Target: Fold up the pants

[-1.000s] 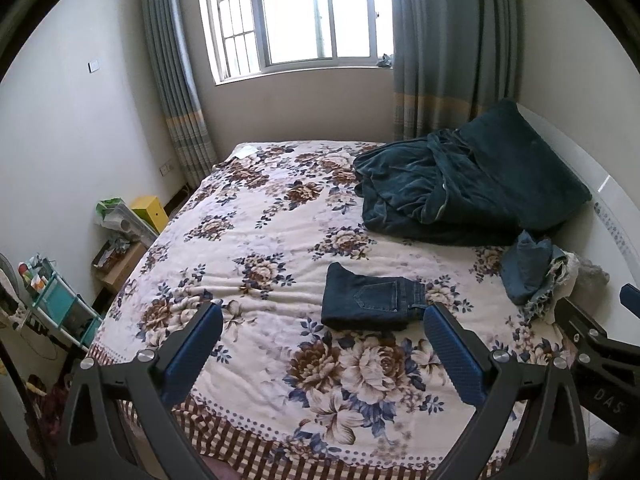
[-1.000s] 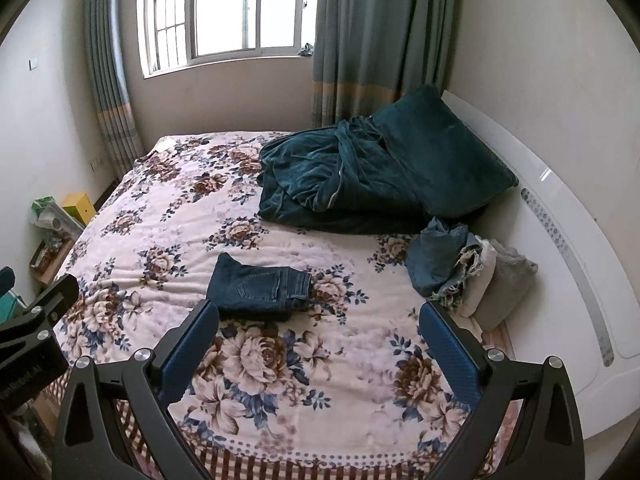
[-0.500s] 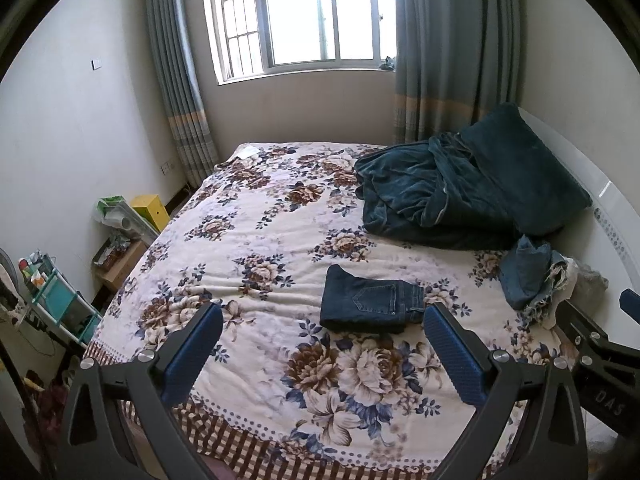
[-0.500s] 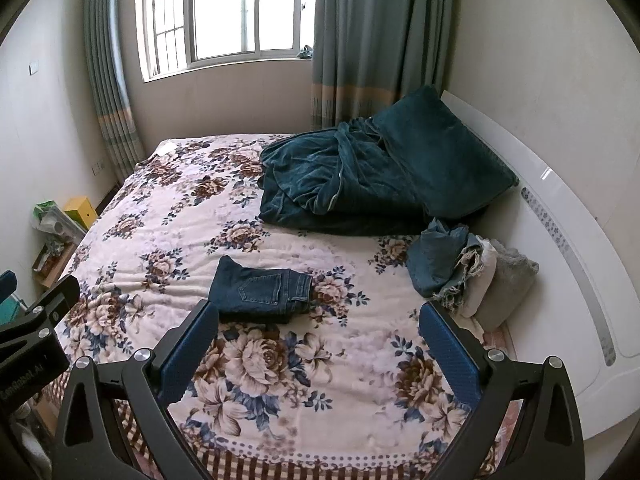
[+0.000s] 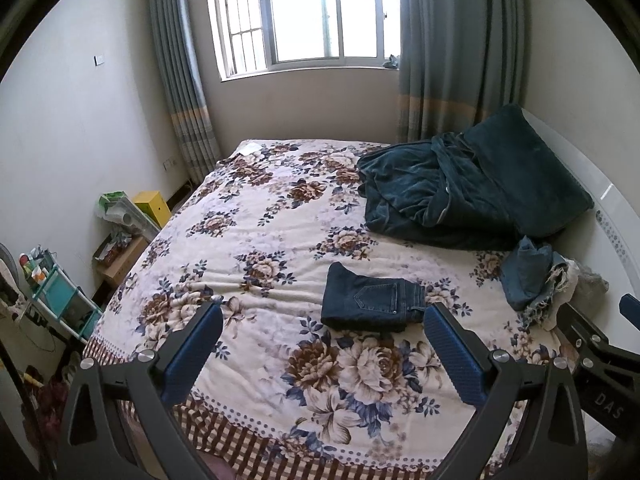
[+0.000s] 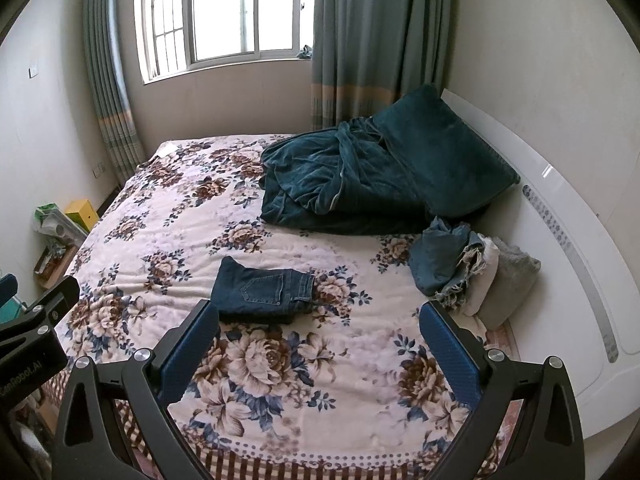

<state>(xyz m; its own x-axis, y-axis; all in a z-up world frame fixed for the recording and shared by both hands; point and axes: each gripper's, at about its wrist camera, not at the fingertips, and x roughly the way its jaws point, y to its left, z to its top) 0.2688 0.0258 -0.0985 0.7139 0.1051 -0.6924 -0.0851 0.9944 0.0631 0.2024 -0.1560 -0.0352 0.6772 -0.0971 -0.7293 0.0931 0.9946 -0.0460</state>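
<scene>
On the right hand-held gripper (image 5: 608, 364), white lettering "DAS"; jaws apart.

The left gripper (image 5: 322, 350) hangs in the air with its blue-padded fingers (image 5: 452, 354) spread wide, gripping nothing. The right gripper (image 6: 318, 348) is level beside it, its fingers (image 6: 190, 352) equally wide apart and empty.

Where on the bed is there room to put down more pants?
The floral bedspread is bare from the folded jeans out to the window-side edge, and also between the jeans and the near checkered hem. It is crowded by the headboard: the dark green blanket and pillow, then the clothes pile.
</scene>
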